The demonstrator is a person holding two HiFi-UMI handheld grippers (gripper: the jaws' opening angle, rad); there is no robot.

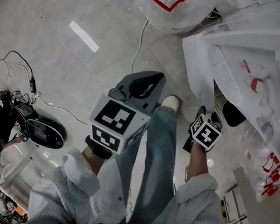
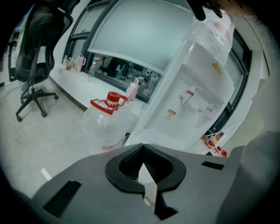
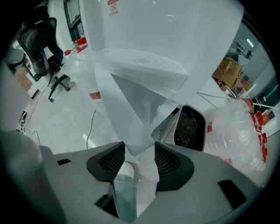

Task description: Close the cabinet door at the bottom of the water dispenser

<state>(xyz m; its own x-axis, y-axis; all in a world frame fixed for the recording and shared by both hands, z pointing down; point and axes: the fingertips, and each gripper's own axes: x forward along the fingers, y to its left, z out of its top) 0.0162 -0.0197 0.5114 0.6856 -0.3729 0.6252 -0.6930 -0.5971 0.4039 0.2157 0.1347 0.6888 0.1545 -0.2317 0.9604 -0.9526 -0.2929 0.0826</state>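
Note:
The white water dispenser (image 1: 247, 68) stands wrapped in clear plastic at the upper right of the head view, and it also shows in the left gripper view (image 2: 192, 96). In the right gripper view its body (image 3: 153, 35) fills the top. Its white cabinet door (image 3: 131, 116) hangs out below the drip tray. My right gripper (image 3: 139, 161) is open, with the door's lower corner between its pads. In the head view the right gripper (image 1: 205, 115) is by the door's edge (image 1: 194, 64). My left gripper (image 2: 141, 164) is shut on nothing and is held away from the dispenser (image 1: 146, 83).
A bagged water jug with a red cap (image 2: 107, 116) stands left of the dispenser. There is an office chair (image 2: 37, 57) at the far left. A white cable (image 1: 139, 44) and a black device (image 1: 45, 132) lie on the floor. My jeans leg and white shoe (image 1: 164, 134) are between the grippers. A dark bin (image 3: 189, 127) is behind the door.

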